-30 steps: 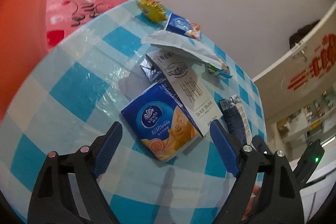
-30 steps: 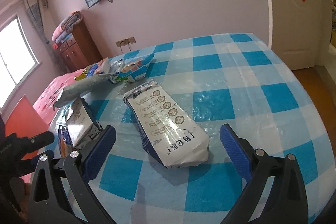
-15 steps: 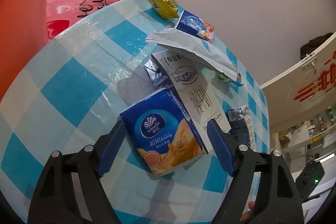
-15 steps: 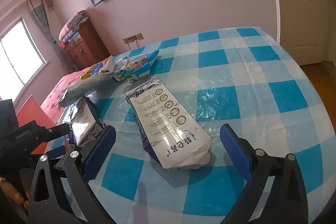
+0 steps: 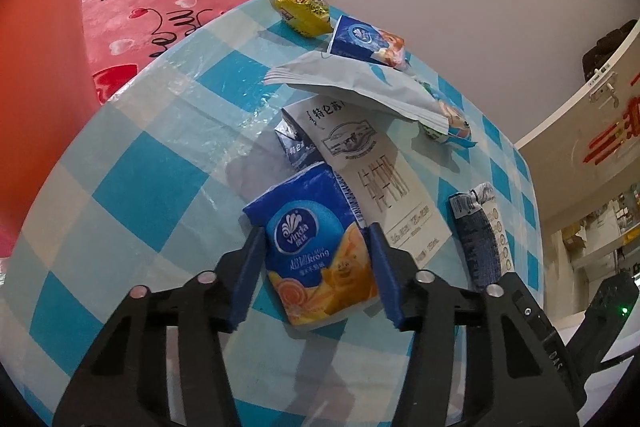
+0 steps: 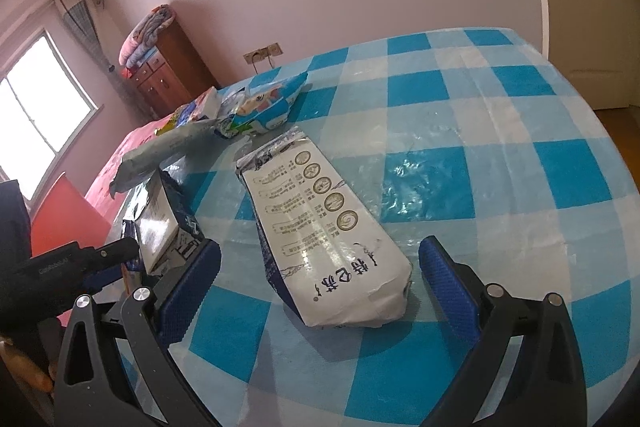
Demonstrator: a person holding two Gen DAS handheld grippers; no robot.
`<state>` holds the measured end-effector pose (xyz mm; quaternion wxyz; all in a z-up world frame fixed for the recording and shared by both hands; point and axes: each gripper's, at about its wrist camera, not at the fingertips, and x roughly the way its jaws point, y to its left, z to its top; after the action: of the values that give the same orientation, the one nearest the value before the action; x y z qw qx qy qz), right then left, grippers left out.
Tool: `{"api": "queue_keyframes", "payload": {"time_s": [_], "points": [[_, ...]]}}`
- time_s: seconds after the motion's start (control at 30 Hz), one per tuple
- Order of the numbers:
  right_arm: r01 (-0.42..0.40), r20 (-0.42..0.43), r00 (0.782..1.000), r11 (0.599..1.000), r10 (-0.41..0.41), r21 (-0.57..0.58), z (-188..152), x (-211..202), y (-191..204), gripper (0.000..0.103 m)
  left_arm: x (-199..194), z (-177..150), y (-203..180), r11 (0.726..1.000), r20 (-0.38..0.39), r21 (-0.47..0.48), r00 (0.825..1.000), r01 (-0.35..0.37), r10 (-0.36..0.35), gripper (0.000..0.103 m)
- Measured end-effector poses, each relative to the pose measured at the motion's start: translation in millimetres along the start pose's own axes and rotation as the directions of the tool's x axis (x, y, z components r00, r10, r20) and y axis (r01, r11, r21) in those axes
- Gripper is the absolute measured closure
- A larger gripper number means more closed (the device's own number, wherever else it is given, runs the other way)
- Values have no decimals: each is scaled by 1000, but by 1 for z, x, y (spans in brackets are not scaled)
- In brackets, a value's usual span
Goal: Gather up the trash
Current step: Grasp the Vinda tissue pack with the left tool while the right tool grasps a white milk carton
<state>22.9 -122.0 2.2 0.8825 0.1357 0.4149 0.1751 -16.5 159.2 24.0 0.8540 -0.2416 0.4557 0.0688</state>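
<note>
- My left tongs (image 5: 316, 263) are closing on the blue tissue pack (image 5: 316, 243), pads at its sides, at six o'clock on the checked table (image 5: 132, 195).
- My right tongs (image 6: 316, 287) stand released around the white milk bag (image 6: 324, 231), not touching.
- Risk: the soft pack could crumple and slip, or drag the carton (image 5: 372, 171) touching it.
- Count: two tongs; seven trash pieces at least.
</note>
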Motion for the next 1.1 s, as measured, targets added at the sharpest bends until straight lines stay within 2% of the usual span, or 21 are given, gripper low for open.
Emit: {"api": "queue_keyframes", "payload": {"time_s": [0.33,0.37,0.4,0.43,0.47,0.53,0.6,0.67,0.7,0.77,0.97,1.1], "points": [[-8,-17,1000,999,7,-38,0,3,8,7,-9,-1,6,999,-11,24,999,40,-39,62],[-10,-22,1000,999,9,-44,-1,4,9,9,-10,-1,6,999,-13,35,999,31,-31,62],[-10,-27,1000,999,9,-47,-1,5,9,19,-11,-2,7,999,-13,44,1000,21,-20,62],[-7,-32,999,999,5,-50,-2,6,10,24,-11,-2,7,999,-15,51,1000,13,-12,62],[-2,-30,1000,998,0,-56,-2,6,11,25,-11,-2,8,998,-21,64,1000,2,-1,62],[-17,-40,999,997,14,-75,-4,6,15,25,-11,-3,5,994,-31,108,999,-25,29,61],[-38,-54,998,995,33,-96,-5,7,19,25,-9,-4,2,987,-43,155,997,-54,61,52],[-38,-56,998,993,32,-115,-7,7,24,25,-7,-7,-2,977,-46,201,995,-73,84,49],[-30,-53,998,992,23,-120,-7,7,25,25,-6,-9,-3,972,-43,217,994,-87,98,41],[-9,-41,999,993,4,-117,-6,6,24,15,-4,-10,-3,964,-31,241,991,-117,128,36],[24,-28,999,997,-26,-69,-1,9,19,12,3,-10,-1,955,-20,257,987,-147,157,35],[28,-27,999,996,-30,-90,2,13,25,12,6,-11,-6,944,-1,279,983,-179,186,37]]}}
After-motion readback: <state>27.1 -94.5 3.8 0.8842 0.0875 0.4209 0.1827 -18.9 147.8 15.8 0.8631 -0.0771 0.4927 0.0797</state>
